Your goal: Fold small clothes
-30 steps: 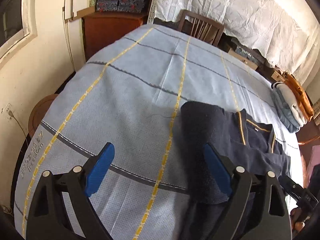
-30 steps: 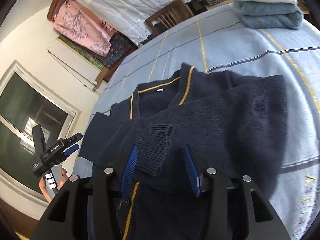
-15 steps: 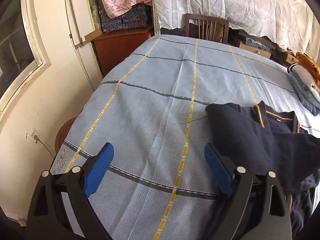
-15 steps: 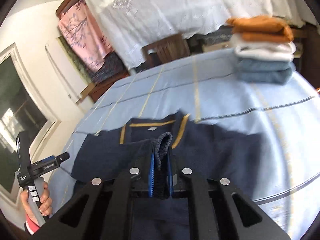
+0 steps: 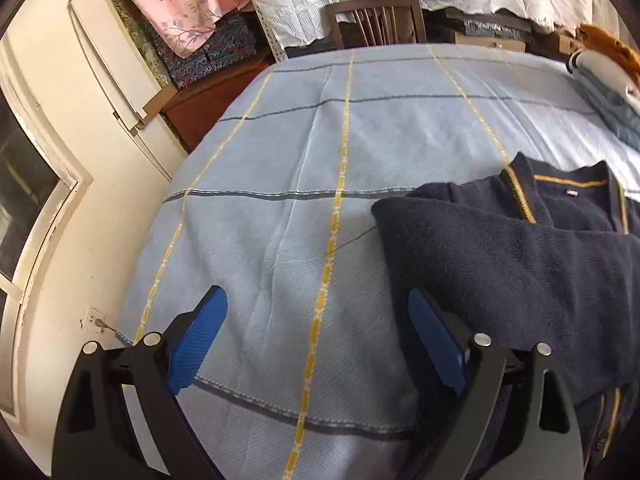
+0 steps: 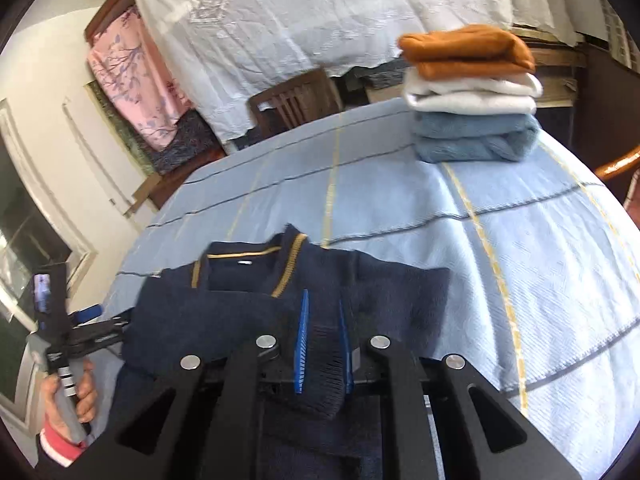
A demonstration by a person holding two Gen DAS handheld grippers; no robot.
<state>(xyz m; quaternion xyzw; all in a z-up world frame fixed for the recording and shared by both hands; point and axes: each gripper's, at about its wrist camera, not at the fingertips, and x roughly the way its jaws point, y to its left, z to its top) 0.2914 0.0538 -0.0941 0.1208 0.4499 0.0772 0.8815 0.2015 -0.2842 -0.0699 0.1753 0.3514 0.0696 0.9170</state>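
Note:
A navy cardigan [image 6: 400,296] with yellow trim lies on the light blue checked tablecloth [image 6: 520,240]. My right gripper [image 6: 323,298] pinches the ribbed sleeve cuff [image 6: 322,380] between its blue pads; the jaws are opening slightly, but the cuff still sits pressed between them, raised off the cardigan's body. In the left wrist view the cardigan [image 5: 520,248] spreads to the right of my left gripper [image 5: 316,294], which stands open over bare cloth with nothing between its fingers. The right wrist view shows a hand [image 6: 68,396] holding the left gripper [image 6: 86,316] beside the cardigan's left edge.
A stack of folded orange, white and blue clothes [image 6: 472,92] sits at the far right of the table. A wooden chair [image 6: 296,100] stands behind the far edge. A wall with a window frame [image 5: 36,184] is close on the left.
My right gripper closed on the sleeve cuff and rose with it. The left gripper, still open, slid left off the cardigan and rolled.

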